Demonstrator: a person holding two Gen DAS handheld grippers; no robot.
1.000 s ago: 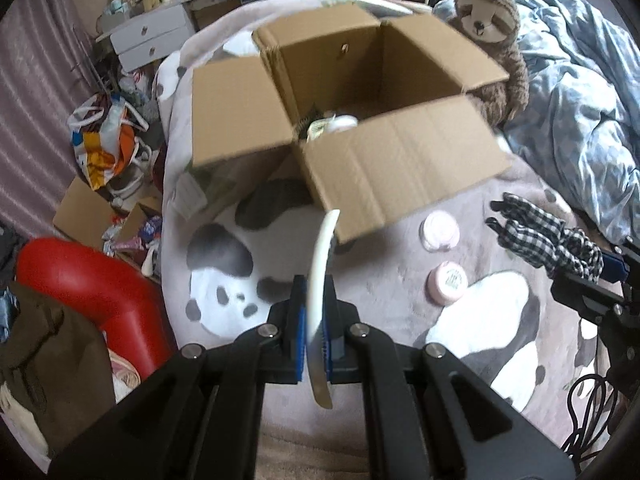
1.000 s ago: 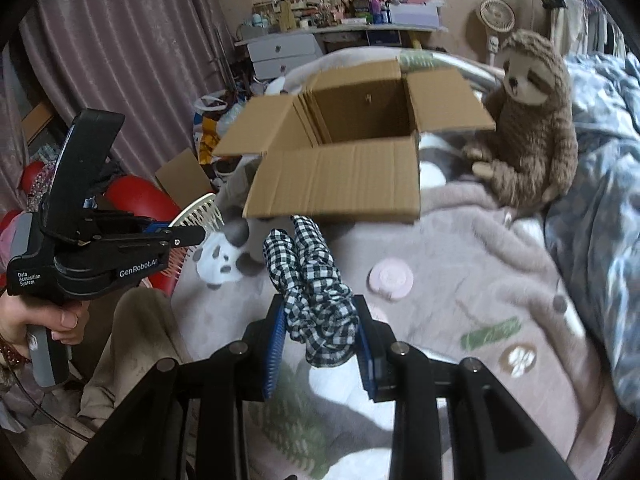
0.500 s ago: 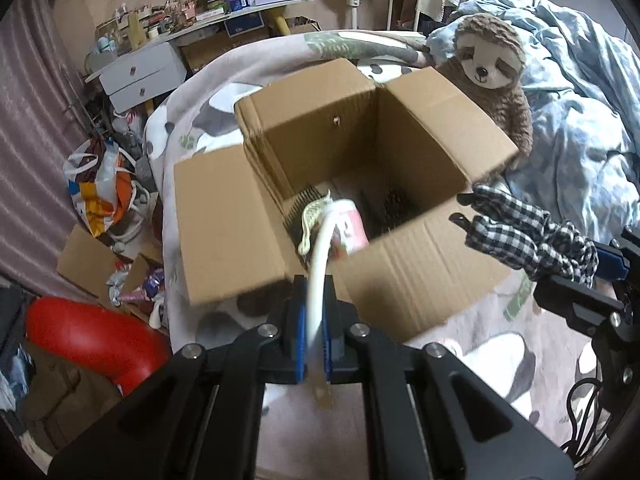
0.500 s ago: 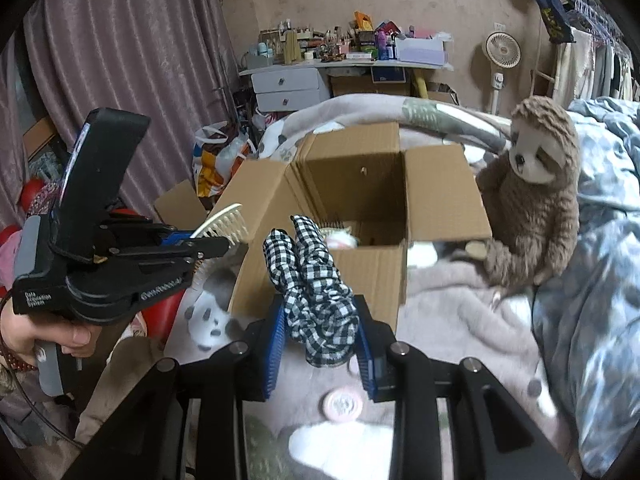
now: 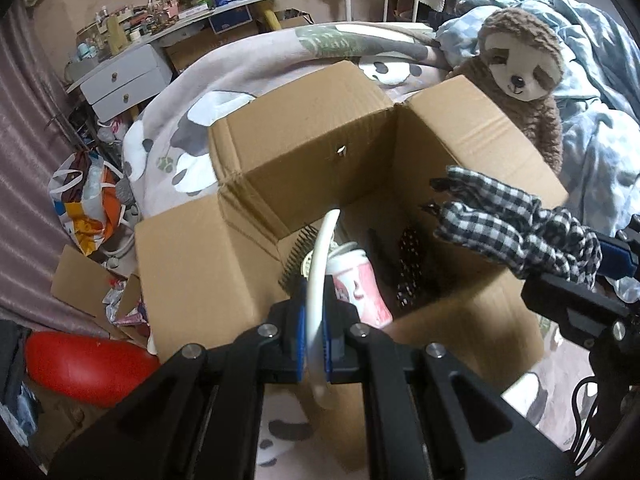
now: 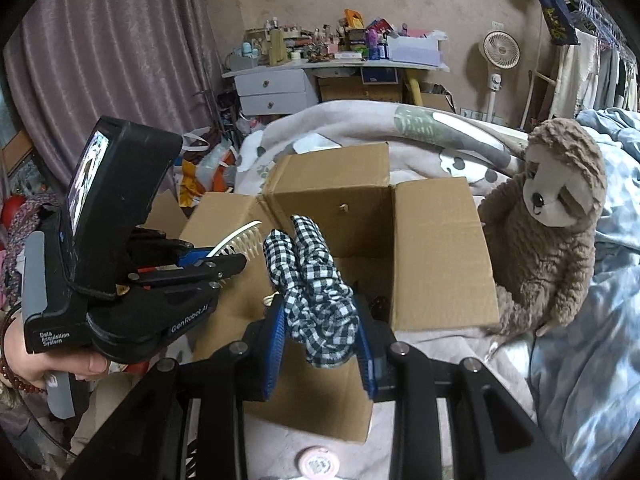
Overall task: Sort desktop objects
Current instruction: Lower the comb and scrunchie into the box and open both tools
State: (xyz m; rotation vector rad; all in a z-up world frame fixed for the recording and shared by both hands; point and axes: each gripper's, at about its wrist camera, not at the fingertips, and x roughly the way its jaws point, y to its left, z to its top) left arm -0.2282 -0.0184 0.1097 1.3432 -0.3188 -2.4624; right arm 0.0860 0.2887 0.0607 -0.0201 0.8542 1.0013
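An open cardboard box [image 5: 296,152] [image 6: 440,256] stands on the panda blanket. My left gripper [image 5: 314,336] is shut on a white comb [image 5: 320,280], held above the box's near left edge; the comb also shows in the right wrist view [image 6: 240,242]. My right gripper [image 6: 320,340] is shut on a black-and-white checkered scrunchie [image 6: 316,284], held over the box's near wall; the scrunchie also shows in the left wrist view [image 5: 516,228]. Inside the box lie a pink-and-white tube [image 5: 360,284], a dark hairbrush [image 5: 296,254] and a dark dotted item [image 5: 408,268].
A plush sloth [image 6: 556,232] sits against the box's right side. A round pink jar [image 6: 318,462] lies on the blanket in front of the box. A red cylinder [image 5: 88,364], bags and cardboard lie on the floor at left. Blue bedding [image 6: 592,340] is at right.
Both grippers have moved forward and up toward the box with their objects. The box now fills the views, and its inside shows from above.
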